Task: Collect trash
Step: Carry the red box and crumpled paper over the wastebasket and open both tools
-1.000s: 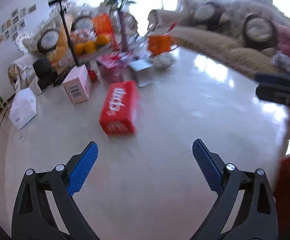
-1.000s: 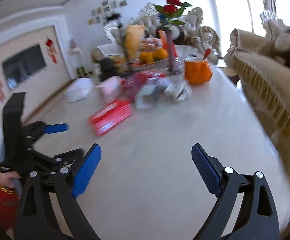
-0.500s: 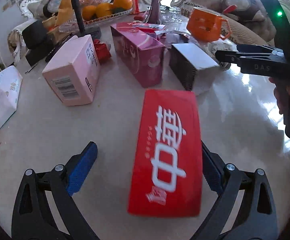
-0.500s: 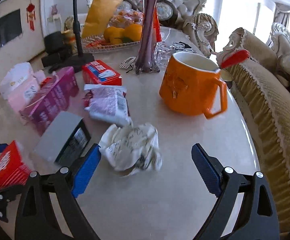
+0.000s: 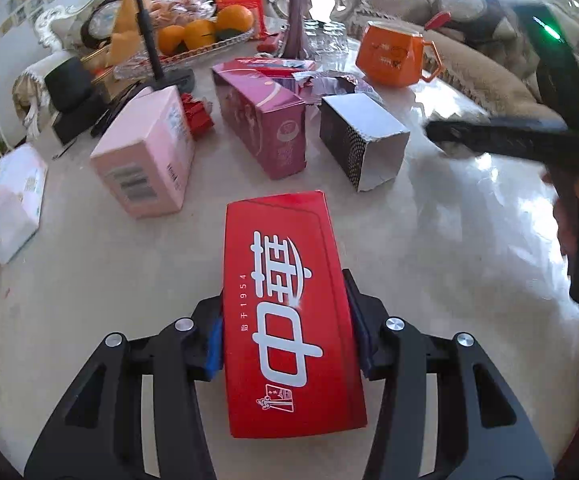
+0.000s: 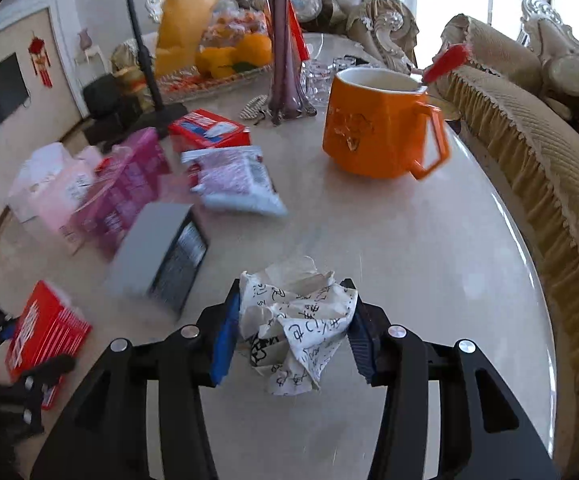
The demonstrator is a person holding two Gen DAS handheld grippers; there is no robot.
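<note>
On the shiny cream stone table (image 5: 449, 240) lies a flat red cardboard box with white letters (image 5: 289, 312). The left gripper (image 5: 285, 340) has its blue pads (image 5: 214, 344) on both long sides of this box, and its jaws are closing on it. The box rests flat on the table near the front edge.

Over to the right, the right gripper (image 6: 293, 328) has a crumpled ball of white paper with black writing (image 6: 297, 320) between its blue pads (image 6: 225, 332). Its jaws are closing too, and the pads touch the paper on both sides. The paper ball sits on the table.

Behind the red box stand a pale pink box (image 5: 145, 160), a dark pink box (image 5: 265, 124) and a grey open carton (image 5: 361, 140). An orange mug with a handle (image 6: 381, 124) stands farther back, near a tall purple glass vase (image 6: 285, 52). A torn pink and white snack wrapper (image 6: 237, 180) lies between the mug and the boxes.
</note>
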